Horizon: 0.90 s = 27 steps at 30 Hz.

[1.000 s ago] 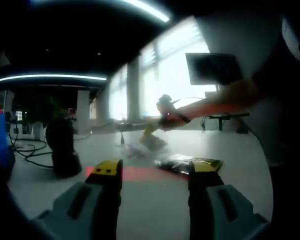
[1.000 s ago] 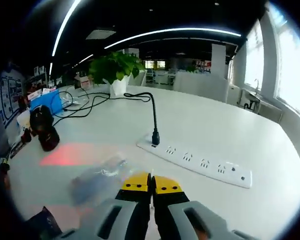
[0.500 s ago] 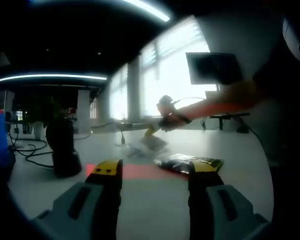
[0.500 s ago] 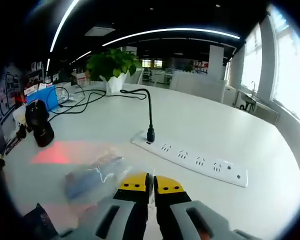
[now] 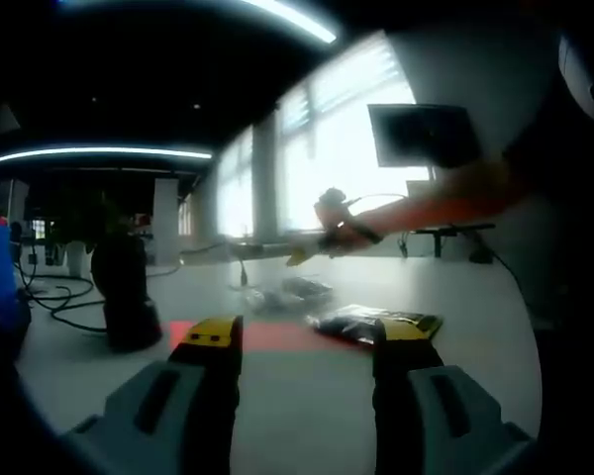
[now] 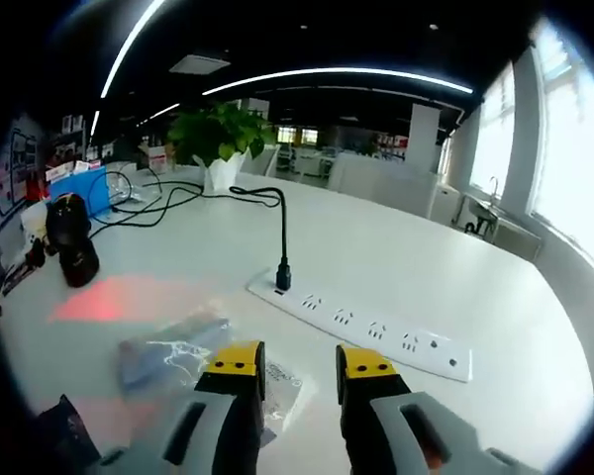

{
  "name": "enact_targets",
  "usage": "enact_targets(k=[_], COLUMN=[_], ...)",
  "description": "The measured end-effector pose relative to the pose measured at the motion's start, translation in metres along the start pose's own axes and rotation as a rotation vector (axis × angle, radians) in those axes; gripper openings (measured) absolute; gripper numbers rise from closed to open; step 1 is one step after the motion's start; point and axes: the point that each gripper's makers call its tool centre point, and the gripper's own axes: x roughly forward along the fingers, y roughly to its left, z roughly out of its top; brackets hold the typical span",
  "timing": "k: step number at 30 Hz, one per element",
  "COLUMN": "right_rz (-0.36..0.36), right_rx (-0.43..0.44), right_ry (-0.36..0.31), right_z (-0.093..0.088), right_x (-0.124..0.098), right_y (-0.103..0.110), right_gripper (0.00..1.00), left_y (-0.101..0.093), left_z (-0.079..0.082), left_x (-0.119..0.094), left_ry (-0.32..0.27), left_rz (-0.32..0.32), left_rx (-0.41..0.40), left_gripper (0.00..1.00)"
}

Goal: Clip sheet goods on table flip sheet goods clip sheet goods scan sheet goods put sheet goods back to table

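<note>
In the right gripper view, the right gripper (image 6: 297, 368) rises from the bottom middle of the frame with its yellow-tipped jaws spread apart and nothing between them. A clear plastic packet (image 6: 183, 348) lies flat on the white table (image 6: 396, 257), in the lower left of the frame, and its near edge sits just under the left jaw tip. A red patch of light (image 6: 109, 297) glows on the table, left of middle. A white power strip (image 6: 361, 332) lies across the middle with a black cord (image 6: 267, 223) plugged into it. A black scanner (image 6: 69, 237) stands at the far left, and a green plant (image 6: 218, 134) is at the upper left. In the left gripper view, the left gripper (image 5: 307, 346) comes up from the bottom, its jaws wide apart and holding nothing. The same packet (image 5: 287, 293) lies on the table near the middle, and a dark packet (image 5: 371, 322) rests beside it, just behind the right jaw tip. The scanner (image 5: 124, 292) stands at the left. The person's arm (image 5: 445, 198) reaches in from the right.
</note>
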Motion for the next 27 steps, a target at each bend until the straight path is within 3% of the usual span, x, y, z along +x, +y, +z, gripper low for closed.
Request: enact_targets(k=[2, 6, 16, 27], right_rz=[0.004, 0.01, 0.04, 0.07], right_rx=[0.012, 0.036, 0.069, 0.103], right_ry=[-0.019, -0.043, -0.086, -0.219], right_z=[0.003, 0.007, 0.006, 0.042], right_x=[-0.002, -0.007, -0.028, -0.089], right_y=[-0.001, -0.003, 0.015, 0.021], right_gripper=[0.41, 0.44, 0.49, 0.51], left_y=[0.0, 0.0, 0.001, 0.001], left_z=[0.0, 0.0, 0.0, 0.0], left_x=[0.0, 0.0, 0.0, 0.0], left_ry=[-0.001, 0.001, -0.001, -0.001], left_rz=[0.001, 0.0, 0.005, 0.005], left_rx=[0.0, 0.0, -0.003, -0.007], left_gripper=[0.46, 0.46, 0.46, 0.46])
